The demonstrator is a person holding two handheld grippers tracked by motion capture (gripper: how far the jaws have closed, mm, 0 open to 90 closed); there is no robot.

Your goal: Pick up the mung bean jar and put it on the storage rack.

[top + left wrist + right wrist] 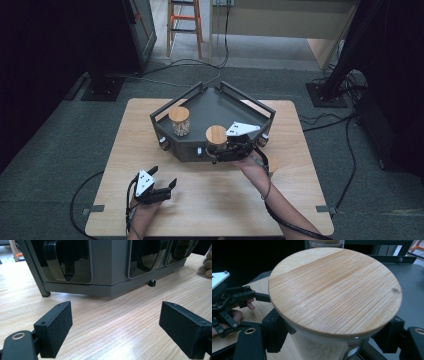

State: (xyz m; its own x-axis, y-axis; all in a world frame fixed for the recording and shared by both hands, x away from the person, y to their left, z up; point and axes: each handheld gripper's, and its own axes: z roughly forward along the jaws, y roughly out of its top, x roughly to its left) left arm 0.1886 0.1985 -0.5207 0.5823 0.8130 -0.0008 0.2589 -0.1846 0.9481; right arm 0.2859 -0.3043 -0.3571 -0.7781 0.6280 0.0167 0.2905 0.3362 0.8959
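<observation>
My right gripper (220, 151) is shut on a glass jar with a round wooden lid (216, 135), held at the front edge of the dark grey angular tray (215, 106). In the right gripper view the lid (334, 290) lies close to the camera, with the black pads (274, 332) pressed on the glass under it. A second lidded jar (179, 120) with pale brown pieces stands at the tray's left. My left gripper (163, 176) rests open near the table's front left, aimed at the tray's front face (105, 272), with nothing between its jaws (115, 332).
The tray has raised rails and small knobs (162, 143) on its front corners. A jar's glass side (206, 265) shows at the right edge of the left gripper view. Bare wooden table (220, 200) lies in front of the tray. Cables (320, 120), stand bases and a stool (185, 22) are on the floor behind.
</observation>
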